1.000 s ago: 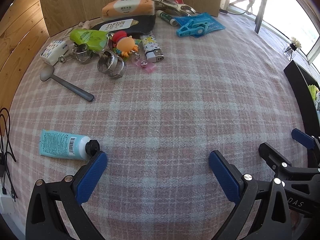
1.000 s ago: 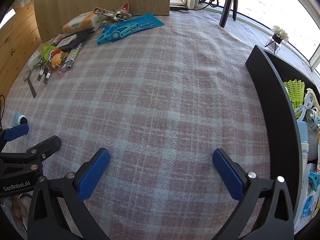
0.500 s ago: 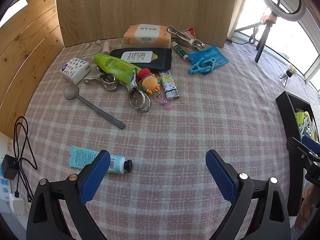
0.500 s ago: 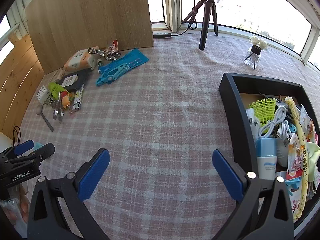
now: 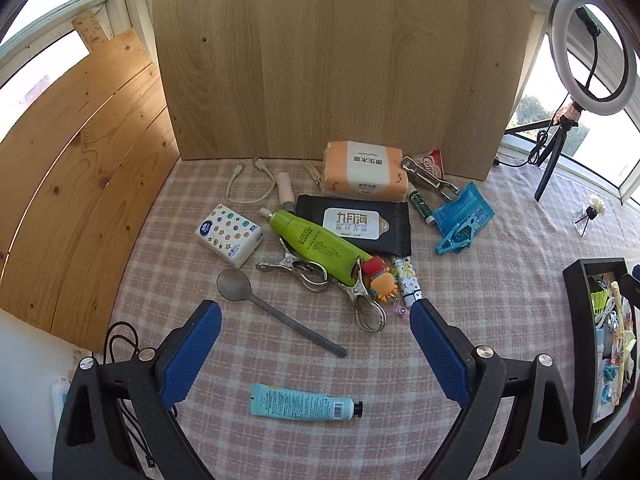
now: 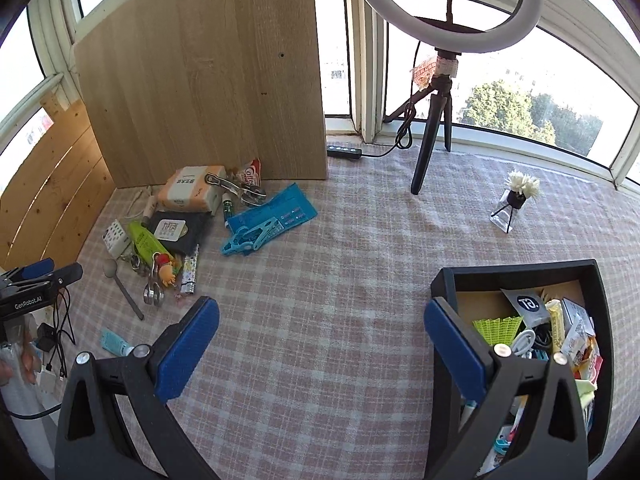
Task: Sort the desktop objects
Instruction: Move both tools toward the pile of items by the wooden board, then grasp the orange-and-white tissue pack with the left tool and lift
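Now both grippers sit pulled back and raised, jaws wide and empty: left gripper (image 5: 316, 354) above the teal tube (image 5: 305, 403), clutter pile (image 5: 336, 236) farther off, right gripper (image 6: 320, 354) near the part-filled black bin (image 6: 520, 276) — likely between picks.

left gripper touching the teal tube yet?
Apart. The left wrist view shows the teal tube lying on bare cloth between the open left gripper's fingers, with clear tablecloth on both sides.
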`<state>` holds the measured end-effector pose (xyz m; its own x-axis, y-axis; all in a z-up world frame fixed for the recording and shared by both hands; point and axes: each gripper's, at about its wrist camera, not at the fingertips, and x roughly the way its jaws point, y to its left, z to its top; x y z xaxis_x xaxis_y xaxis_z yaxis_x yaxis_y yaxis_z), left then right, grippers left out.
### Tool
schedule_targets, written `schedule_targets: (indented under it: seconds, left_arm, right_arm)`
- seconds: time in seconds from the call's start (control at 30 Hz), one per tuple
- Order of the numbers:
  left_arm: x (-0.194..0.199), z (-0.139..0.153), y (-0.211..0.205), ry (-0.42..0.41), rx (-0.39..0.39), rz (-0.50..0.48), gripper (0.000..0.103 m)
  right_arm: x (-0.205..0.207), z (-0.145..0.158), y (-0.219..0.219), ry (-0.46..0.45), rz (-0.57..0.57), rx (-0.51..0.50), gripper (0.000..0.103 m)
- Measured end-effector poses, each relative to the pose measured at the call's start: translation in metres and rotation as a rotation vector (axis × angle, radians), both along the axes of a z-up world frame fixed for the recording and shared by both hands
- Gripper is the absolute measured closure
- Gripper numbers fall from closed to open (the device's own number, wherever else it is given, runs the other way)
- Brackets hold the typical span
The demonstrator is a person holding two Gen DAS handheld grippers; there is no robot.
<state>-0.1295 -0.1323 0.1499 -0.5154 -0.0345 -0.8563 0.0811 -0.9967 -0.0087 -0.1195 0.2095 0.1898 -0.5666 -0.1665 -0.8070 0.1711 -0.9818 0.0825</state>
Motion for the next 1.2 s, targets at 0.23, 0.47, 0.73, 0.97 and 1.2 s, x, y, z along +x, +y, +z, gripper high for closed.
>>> schedule_targets:
  seconds: [0.23, 0.47, 0.73, 0.97, 1.2]
  left_arm:
    - [-0.057, 0.012, -0.024, -0.011, 0.098, 0.035, 0.008]
    - [-0.140, -0.014, -0.026, -0.054, 0.108, 0.072, 0.016]
    - [-0.218, -0.069, -0.020, -0.123, 0.137, 0.086, 0.029]
    - [-0.242, -0.103, -0.020, -0.169, 0.219, 0.092, 0.029]
    - [-0.247, -0.115, -0.006, -0.167, 0.254, 0.071, 0.028]
  right_arm:
    - [-0.064, 0.008, -0.027, -0.011, 0.038, -0.066, 0.002]
    - [-0.145, -0.030, -0.071, -0.096, 0.026, -0.070, 0.018]
    - [-0.219, -0.092, -0.121, -0.202, 0.013, -0.025, 0.036]
    - [-0.250, -0.126, -0.135, -0.262, -0.036, -0.056, 0.036]
    - [-0.258, -0.149, -0.140, -0.297, -0.075, -0.083, 0.036]
